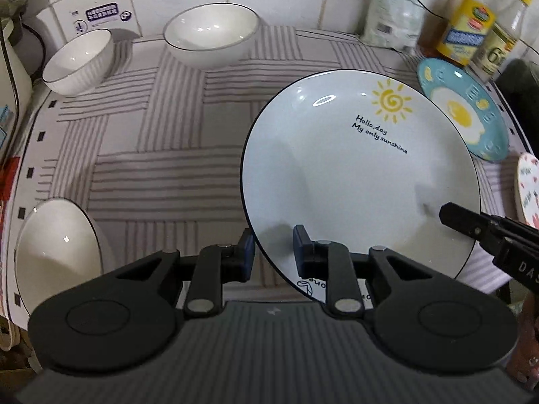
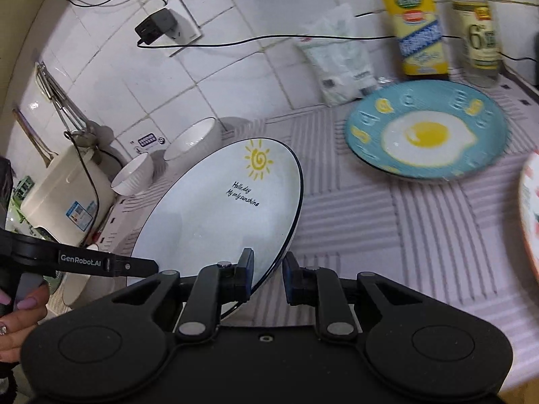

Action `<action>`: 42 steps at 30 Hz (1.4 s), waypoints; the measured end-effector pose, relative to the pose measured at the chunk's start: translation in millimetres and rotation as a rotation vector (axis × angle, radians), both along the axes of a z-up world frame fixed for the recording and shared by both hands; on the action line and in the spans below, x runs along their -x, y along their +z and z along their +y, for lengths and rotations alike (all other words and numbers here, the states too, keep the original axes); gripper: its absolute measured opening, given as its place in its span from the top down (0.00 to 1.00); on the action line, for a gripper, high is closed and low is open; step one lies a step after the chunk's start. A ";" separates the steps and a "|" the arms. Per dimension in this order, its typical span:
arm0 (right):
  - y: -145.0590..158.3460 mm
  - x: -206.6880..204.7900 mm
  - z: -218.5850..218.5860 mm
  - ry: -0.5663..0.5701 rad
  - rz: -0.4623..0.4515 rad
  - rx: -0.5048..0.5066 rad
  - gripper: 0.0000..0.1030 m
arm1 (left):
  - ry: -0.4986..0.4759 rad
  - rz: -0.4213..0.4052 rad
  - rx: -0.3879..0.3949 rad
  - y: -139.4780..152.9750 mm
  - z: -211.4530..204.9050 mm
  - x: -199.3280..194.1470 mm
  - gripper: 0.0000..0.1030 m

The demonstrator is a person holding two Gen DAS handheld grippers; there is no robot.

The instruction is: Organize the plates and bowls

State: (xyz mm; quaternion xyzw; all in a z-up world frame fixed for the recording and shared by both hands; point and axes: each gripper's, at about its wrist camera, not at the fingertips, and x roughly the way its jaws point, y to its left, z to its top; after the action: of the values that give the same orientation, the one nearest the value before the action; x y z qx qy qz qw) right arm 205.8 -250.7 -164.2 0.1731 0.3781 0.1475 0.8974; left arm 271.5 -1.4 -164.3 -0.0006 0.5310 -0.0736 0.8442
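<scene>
A white plate with a sun drawing (image 1: 353, 181) is held tilted above the striped mat (image 1: 161, 168). My left gripper (image 1: 274, 252) straddles its near left rim, one finger on each side. My right gripper (image 2: 267, 274) straddles its right rim (image 2: 293, 229) the same way, and its tip shows in the left wrist view (image 1: 471, 222). A blue plate with a fried-egg picture (image 2: 427, 134) lies flat at the back right. Three white bowls stand on the mat: a large one at the back (image 1: 212, 33), a small one at the back left (image 1: 79, 62), one at the near left (image 1: 57, 256).
A pink patterned plate (image 2: 530, 219) shows at the right edge. Bottles (image 2: 417, 30) and a white bag (image 2: 340, 57) stand by the tiled wall. A cream appliance (image 2: 60, 195) stands at the left. A charger and cable (image 2: 155, 27) hang on the wall.
</scene>
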 end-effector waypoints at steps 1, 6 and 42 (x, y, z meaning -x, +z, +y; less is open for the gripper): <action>-0.9 -6.0 1.2 0.005 0.001 -0.009 0.78 | 0.003 0.000 -0.005 -0.7 2.4 -4.9 0.79; -9.1 -34.9 8.7 0.026 0.008 -0.040 0.78 | 0.023 0.011 -0.026 -7.9 8.3 -28.8 0.79; 44.5 -6.2 -4.7 -0.038 -0.081 0.260 0.32 | -0.063 -0.103 -0.115 36.8 -34.5 10.7 0.45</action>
State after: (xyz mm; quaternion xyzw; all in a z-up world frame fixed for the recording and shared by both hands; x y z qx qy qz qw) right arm 212.1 -255.4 -119.7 0.0565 0.3543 0.0872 0.9294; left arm 260.9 -36.0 -127.5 0.0686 0.4901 -0.0696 0.8662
